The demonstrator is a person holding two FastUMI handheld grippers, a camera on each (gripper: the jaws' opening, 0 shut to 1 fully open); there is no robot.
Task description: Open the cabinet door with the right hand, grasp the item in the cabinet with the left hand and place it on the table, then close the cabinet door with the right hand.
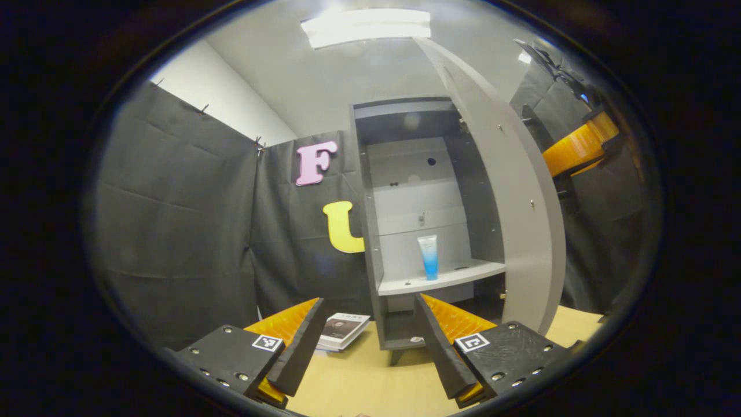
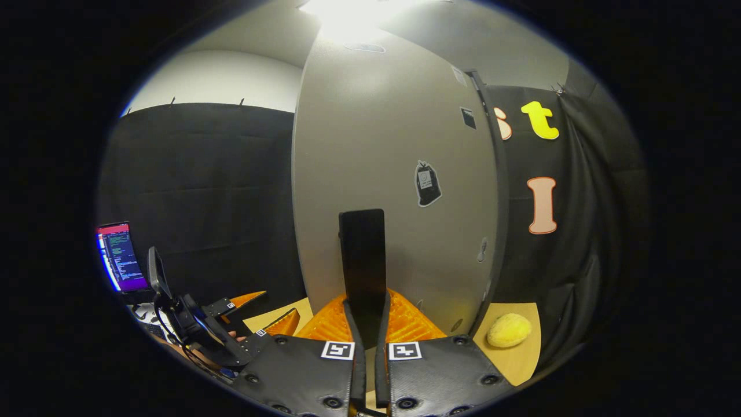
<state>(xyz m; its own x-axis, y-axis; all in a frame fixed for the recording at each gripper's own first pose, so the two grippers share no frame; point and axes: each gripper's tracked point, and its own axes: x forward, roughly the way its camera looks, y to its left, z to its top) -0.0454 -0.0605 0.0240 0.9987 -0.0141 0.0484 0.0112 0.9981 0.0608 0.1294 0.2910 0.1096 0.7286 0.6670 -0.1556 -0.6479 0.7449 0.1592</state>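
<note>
Cabinet [image 1: 405, 231]: grey, standing on the wooden table [image 1: 359, 382], its door [image 1: 521, 220] swung open to the cabinet's right in the left gripper view. The inner shelves are exposed.

Item: a tube [image 1: 428, 256] with a white top fading to blue stands upright on the lower shelf [image 1: 451, 277] inside the cabinet, toward the middle of that shelf, touched by nothing.

Left gripper [image 1: 370, 341]: fingers spread wide, nothing between them – it sits in front of the cabinet, low over the table and well apart from the tube. The cabinet's foot shows between the fingers.

Right gripper [image 2: 365, 330]: fingers drawn close together and clamped on the black handle [image 2: 362, 260], a flat upright bar on the outer face of the door [image 2: 393, 174]. Both fingers press its lower end. In the left gripper view the right gripper [image 1: 579, 150] appears beyond the door's edge, to the cabinet's right.

Other things: a stack of booklets [image 1: 344, 330] lies on the table just left of the cabinet's base. A yellow sponge-like lump [image 2: 509, 330] lies on the table beside the cabinet – on the door's hinge side in the right gripper view. A lit screen [image 2: 118, 258] stands far from the cabinet, and the left gripper [image 2: 255, 321] shows below it
</note>
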